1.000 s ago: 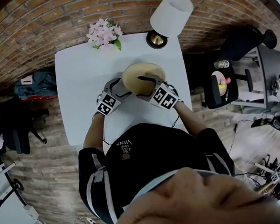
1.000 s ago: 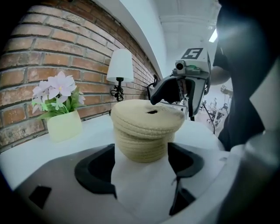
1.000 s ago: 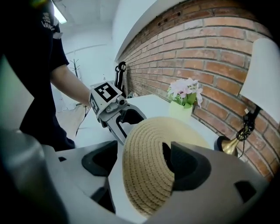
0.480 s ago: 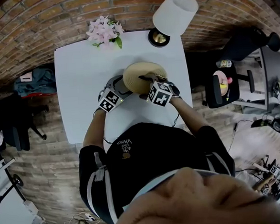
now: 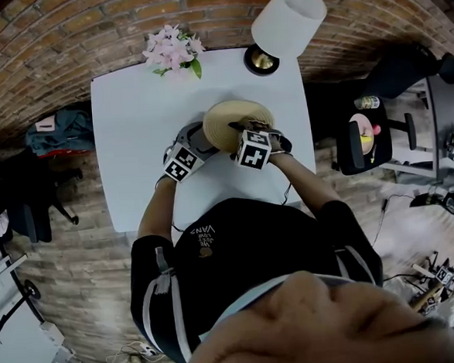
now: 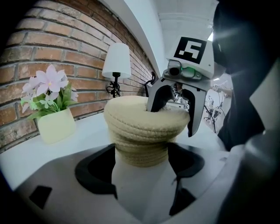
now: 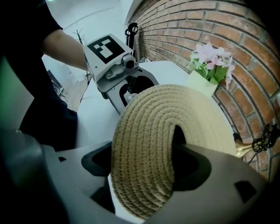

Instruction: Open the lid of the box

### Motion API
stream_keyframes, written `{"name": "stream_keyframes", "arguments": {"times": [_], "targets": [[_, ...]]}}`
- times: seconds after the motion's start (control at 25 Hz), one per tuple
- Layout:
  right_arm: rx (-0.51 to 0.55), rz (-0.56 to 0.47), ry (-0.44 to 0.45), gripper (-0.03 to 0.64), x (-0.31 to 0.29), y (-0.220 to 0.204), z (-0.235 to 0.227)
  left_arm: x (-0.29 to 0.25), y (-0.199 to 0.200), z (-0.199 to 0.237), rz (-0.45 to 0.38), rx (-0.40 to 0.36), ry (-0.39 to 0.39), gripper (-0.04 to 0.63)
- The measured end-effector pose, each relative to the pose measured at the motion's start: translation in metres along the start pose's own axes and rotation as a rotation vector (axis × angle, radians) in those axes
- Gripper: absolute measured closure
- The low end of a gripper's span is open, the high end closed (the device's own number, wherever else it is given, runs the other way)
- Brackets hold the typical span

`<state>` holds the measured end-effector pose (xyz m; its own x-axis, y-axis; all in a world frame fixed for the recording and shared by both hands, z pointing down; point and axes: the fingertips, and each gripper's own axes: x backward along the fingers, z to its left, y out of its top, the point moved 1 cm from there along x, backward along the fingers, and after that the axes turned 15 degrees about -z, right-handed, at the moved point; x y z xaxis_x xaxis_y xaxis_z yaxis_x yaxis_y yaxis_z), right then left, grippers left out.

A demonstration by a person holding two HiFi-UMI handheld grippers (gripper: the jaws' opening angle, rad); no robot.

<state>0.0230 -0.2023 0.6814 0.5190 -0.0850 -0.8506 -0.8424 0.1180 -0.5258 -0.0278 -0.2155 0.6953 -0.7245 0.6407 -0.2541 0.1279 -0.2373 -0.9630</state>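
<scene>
Right claw [image 6: 173, 119] steeper, astride lid [image 7: 144, 127]

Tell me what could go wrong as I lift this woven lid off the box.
The right tongs pinch the round woven rope lid by one side; being soft, it may bend and slip free. The left tongs clamp the beige rope box low; it could tilt or rise with the lid.

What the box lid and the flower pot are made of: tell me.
The lid looks like coiled pale rope, perhaps cotton or jute, matte: spiral rows with stitching show. The flower pot looks smooth, matte, pale yellow, ceramic or plastic; can't tell which.
</scene>
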Motion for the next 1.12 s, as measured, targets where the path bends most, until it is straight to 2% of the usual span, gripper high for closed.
{"name": "stream_keyframes", "arguments": {"times": [0.16,0.6,1.12], "targets": [[-0.009,-0.013,0.013,0.266,0.002,0.003,0.004,0.001,-0.001,0.001,0.003,0.000,0.006,0.224],[0.001,-0.098,-0.044,0.265,0.011,0.008,0.004,0.001,-0.003,0.000,0.016,0.012,0.033,0.224],[-0.160,-0.315,-0.138,0.267,0.036,0.023,-0.003,0.002,-0.005,-0.002,0.048,0.019,0.062,0.225]]}}
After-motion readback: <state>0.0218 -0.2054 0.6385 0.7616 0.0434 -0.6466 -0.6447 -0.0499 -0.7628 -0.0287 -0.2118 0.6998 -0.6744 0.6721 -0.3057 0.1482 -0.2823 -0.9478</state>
